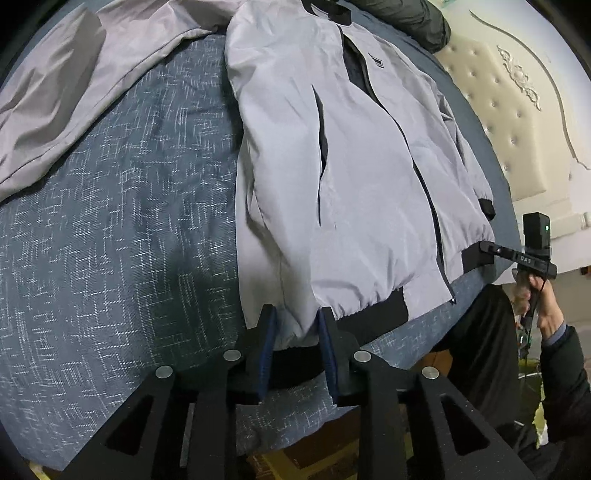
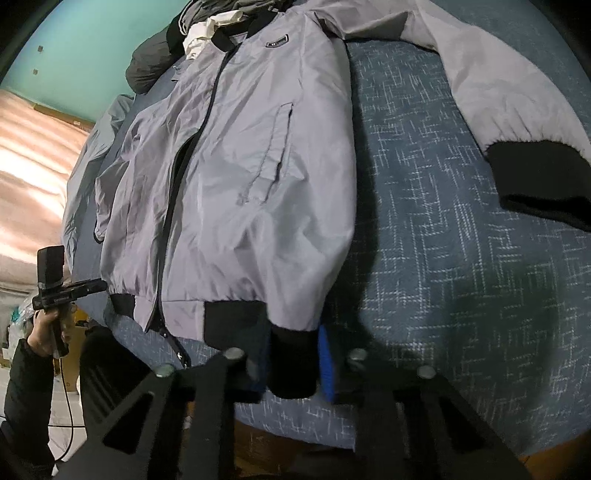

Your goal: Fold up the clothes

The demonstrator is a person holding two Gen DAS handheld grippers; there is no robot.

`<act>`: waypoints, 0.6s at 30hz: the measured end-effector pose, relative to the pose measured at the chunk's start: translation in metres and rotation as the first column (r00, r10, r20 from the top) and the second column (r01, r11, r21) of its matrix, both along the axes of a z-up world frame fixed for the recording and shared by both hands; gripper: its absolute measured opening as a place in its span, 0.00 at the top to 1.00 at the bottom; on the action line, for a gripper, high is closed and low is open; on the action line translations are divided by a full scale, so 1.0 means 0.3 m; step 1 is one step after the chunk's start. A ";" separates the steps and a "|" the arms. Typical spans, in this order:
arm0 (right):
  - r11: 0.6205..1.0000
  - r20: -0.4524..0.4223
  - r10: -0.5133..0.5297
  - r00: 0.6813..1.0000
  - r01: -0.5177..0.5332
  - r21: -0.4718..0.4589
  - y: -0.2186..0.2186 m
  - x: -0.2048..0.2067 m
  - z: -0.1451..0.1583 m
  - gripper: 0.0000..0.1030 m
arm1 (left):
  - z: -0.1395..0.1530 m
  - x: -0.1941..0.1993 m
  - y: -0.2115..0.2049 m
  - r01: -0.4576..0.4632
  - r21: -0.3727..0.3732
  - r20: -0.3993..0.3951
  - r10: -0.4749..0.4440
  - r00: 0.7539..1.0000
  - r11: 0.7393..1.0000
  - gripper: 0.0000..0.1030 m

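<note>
Grey jacket (image 1: pixel 354 173), "DAS" on right gripper (image 1: pixel 489 248).

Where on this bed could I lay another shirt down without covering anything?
Best: the bare blue-grey crosshatch bedspread between the grey zip jacket and its outstretched black-cuffed sleeve. The far end is crowded with a dark clothes pile.

Pale grey jacket (image 1: pixel 354 177) with black ribbed hem band (image 1: pixel 369 310), black cuff (image 2: pixel 543 177), black collar (image 2: pixel 236 31) and a dark zip line down the front. It lies on a slate-blue bedspread (image 1: pixel 118 236) flecked with a white crosshatch pattern. Gripper fingers (image 2: pixel 327 365) are black with blue pads; headboard (image 1: pixel 517 122) cream, wall (image 2: pixel 92 40) turquoise.
</note>
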State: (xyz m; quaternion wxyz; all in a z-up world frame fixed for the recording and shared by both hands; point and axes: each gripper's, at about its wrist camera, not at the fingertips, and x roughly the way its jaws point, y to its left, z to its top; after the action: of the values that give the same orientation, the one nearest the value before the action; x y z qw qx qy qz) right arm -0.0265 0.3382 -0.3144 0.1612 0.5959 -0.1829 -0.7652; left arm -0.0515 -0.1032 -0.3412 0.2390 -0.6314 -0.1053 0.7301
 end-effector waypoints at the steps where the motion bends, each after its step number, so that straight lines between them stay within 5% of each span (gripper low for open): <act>1: 1.000 -0.005 0.001 1.000 -0.001 0.001 0.010 0.013 0.003 0.88 | 0.001 0.000 0.003 0.007 -0.007 -0.005 -0.007 1.000 1.000 0.76; 6: 1.000 -0.018 0.006 1.000 -0.006 -0.013 0.008 0.031 0.056 0.90 | 0.019 0.003 0.002 0.009 -0.022 -0.017 -0.009 1.000 1.000 0.96; 14: 0.999 -0.017 0.040 0.999 -0.040 -0.014 0.024 0.082 0.157 0.92 | 0.113 0.037 -0.019 0.033 0.026 -0.013 -0.033 0.999 0.999 0.98; 18: 0.999 0.062 0.014 0.998 -0.015 0.030 0.031 0.077 0.047 0.92 | 0.081 0.040 -0.025 0.029 0.030 0.025 -0.030 0.999 0.999 0.98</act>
State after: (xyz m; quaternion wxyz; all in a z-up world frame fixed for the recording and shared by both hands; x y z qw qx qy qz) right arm -0.0034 0.3475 -0.3003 0.1518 0.6230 -0.1717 -0.7479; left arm -0.0394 -0.1106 -0.3169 0.2578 -0.6384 -0.1099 0.7169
